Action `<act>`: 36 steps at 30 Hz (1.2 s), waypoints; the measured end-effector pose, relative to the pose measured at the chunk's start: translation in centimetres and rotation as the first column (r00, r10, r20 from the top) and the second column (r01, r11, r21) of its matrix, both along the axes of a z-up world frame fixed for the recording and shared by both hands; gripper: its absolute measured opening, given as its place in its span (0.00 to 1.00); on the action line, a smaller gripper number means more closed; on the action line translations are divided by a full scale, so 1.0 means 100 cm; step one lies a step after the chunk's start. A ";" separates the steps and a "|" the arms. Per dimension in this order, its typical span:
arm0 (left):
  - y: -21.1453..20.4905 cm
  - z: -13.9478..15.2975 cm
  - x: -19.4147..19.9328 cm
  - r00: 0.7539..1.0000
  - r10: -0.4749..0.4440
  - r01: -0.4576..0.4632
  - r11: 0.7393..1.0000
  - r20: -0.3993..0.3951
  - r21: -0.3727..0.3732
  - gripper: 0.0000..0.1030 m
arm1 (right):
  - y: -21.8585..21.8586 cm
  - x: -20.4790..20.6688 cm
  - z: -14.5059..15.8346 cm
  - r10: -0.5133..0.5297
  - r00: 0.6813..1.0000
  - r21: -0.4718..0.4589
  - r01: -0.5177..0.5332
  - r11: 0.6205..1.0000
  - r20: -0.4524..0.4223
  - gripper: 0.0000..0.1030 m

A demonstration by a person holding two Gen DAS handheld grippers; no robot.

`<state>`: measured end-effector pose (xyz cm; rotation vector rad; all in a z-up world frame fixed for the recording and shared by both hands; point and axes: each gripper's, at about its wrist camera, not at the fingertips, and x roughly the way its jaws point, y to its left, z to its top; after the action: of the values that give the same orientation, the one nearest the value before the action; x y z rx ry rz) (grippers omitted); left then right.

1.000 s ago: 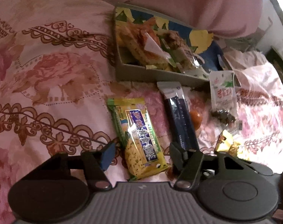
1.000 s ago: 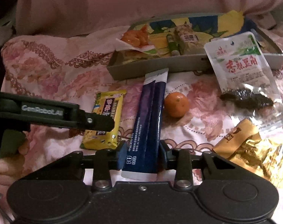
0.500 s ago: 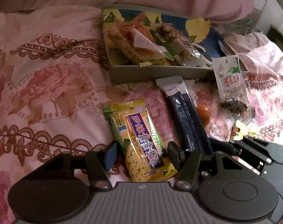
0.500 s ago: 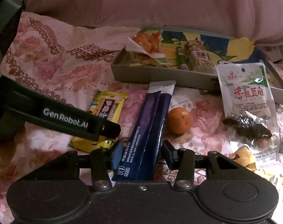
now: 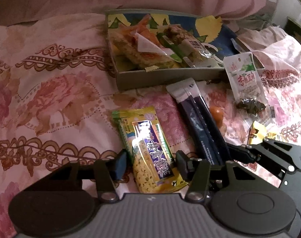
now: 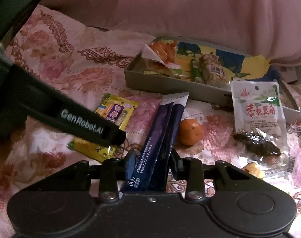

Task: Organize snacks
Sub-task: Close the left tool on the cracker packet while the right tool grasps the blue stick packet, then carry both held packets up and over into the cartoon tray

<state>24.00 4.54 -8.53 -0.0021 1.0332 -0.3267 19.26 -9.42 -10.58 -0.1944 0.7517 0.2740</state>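
A yellow-green snack packet lies on the floral bedspread between the fingers of my left gripper, which is open around its near end. A dark blue stick pack lies between the fingers of my right gripper; the fingers are close against its sides and the pack looks slightly lifted at the near end. The blue pack also shows in the left wrist view, with the right gripper's body beside it. A shallow grey box holding several snacks sits beyond.
A small orange lies right of the blue pack. A white pouch with dark food leans on the box's front right. A gold wrapper lies at the right. A pink pillow lies behind the box.
Both grippers have moved forward over their packets. The left fingers now straddle the yellow packet's near end. The right fingers have closed in on the blue pack.
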 end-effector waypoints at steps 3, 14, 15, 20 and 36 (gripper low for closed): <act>0.003 0.003 0.000 1.000 0.019 -0.019 1.000 0.000 -0.011 0.54 | 0.001 -0.006 0.001 0.009 1.000 -0.024 -0.008 1.000 0.010 0.35; 0.003 0.014 -0.007 0.999 0.029 -0.028 0.998 0.032 -0.048 0.52 | 0.004 -0.028 0.010 0.004 1.000 -0.063 -0.002 0.998 0.026 0.33; 0.003 0.014 -0.007 0.999 0.025 -0.024 0.999 0.029 -0.045 0.52 | 0.004 -0.030 0.011 0.001 1.000 -0.063 0.001 0.998 0.027 0.33; 0.003 0.013 -0.009 0.999 0.030 -0.029 0.999 0.023 -0.044 0.50 | 0.001 -0.038 0.019 -0.021 0.999 -0.046 0.023 0.999 0.046 0.32; 0.017 0.003 0.000 0.996 0.069 -0.076 0.991 -0.064 -0.114 0.34 | 0.001 -0.035 0.006 -0.011 1.000 -0.056 0.013 0.998 0.026 0.32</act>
<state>23.95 6.25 -8.22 -0.1551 1.0697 -0.3220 15.78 -9.30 -9.98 -0.2460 0.7352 0.2386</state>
